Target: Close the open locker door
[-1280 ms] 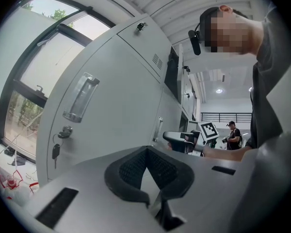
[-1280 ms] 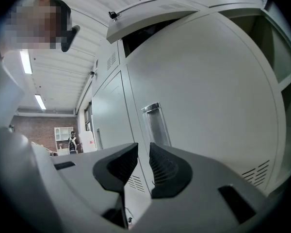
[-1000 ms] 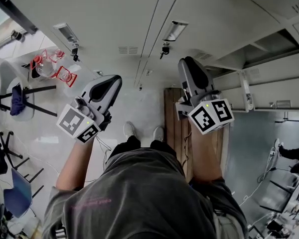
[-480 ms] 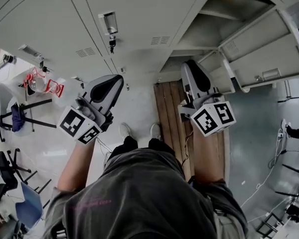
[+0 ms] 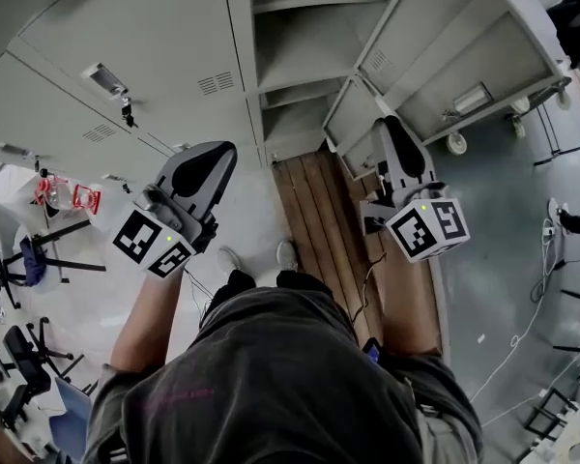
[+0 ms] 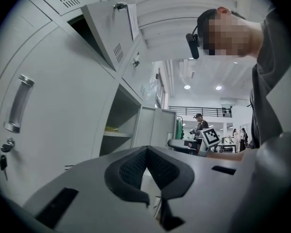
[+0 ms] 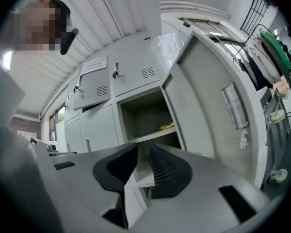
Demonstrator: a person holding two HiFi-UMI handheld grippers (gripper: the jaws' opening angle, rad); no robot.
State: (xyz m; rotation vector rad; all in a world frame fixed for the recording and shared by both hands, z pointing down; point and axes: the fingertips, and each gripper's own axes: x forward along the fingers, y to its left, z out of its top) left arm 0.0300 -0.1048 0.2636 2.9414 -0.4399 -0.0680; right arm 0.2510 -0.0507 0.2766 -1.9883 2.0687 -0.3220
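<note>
I find the left claw (image 6: 146,150) pressed together, holding nothing. The right claw (image 7: 143,152) is slightly spread, with nothing between its pads. The locker door (image 7: 218,120) is swung wide open, right of its compartment (image 7: 145,115), ahead of the right claw.

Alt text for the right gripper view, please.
An open grey locker with its door swung out to the right, a yellow item on its shelf. In front, the right gripper points at it, jaws slightly apart and empty.
</note>
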